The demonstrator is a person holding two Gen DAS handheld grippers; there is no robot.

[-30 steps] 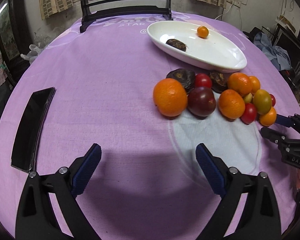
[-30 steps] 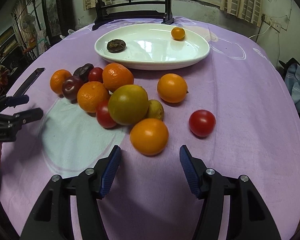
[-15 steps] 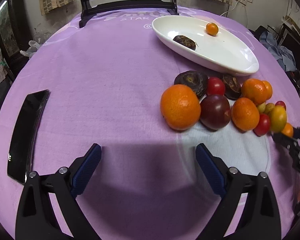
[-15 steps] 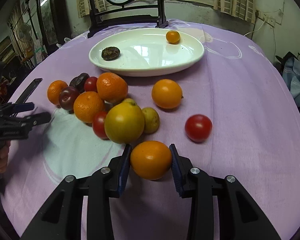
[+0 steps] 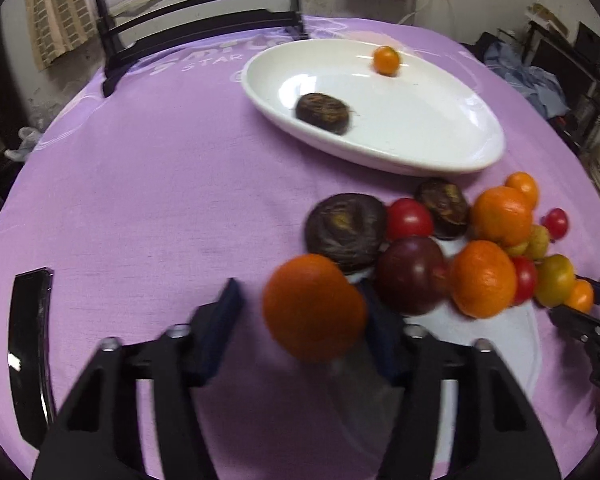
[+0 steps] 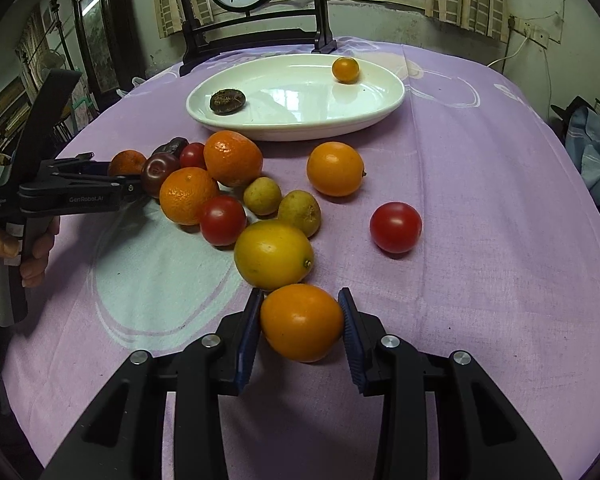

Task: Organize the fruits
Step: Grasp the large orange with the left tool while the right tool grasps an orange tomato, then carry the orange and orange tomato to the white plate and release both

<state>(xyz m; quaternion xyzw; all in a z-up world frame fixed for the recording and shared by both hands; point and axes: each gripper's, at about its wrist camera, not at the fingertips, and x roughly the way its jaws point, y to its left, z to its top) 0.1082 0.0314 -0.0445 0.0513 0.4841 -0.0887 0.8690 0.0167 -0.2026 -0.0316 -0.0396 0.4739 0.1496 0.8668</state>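
Observation:
My right gripper (image 6: pixel 300 320) is shut on a small orange fruit (image 6: pixel 302 322), both pads touching it, just above the purple cloth. My left gripper (image 5: pixel 304 320) is open around a mandarin (image 5: pixel 314 308); its right pad is against the fruit, its left pad stands apart. A white oval plate (image 6: pixel 364 120) at the back holds a dark fruit (image 6: pixel 227 101) and a small orange fruit (image 6: pixel 345 69). Several oranges, tomatoes and plums lie in a cluster (image 6: pixel 228 184) in front of the plate.
A yellow-green fruit (image 6: pixel 274 254) sits right in front of my right fingers. A lone red tomato (image 6: pixel 396 227) and an orange (image 6: pixel 335 168) lie to the right. A black phone (image 5: pixel 30 344) lies at the left. A framed screen stand (image 6: pixel 256 12) is behind the plate.
My right gripper has closed fully on the small orange fruit. My left gripper has moved forward and right to the mandarin, and its jaws have narrowed around it.

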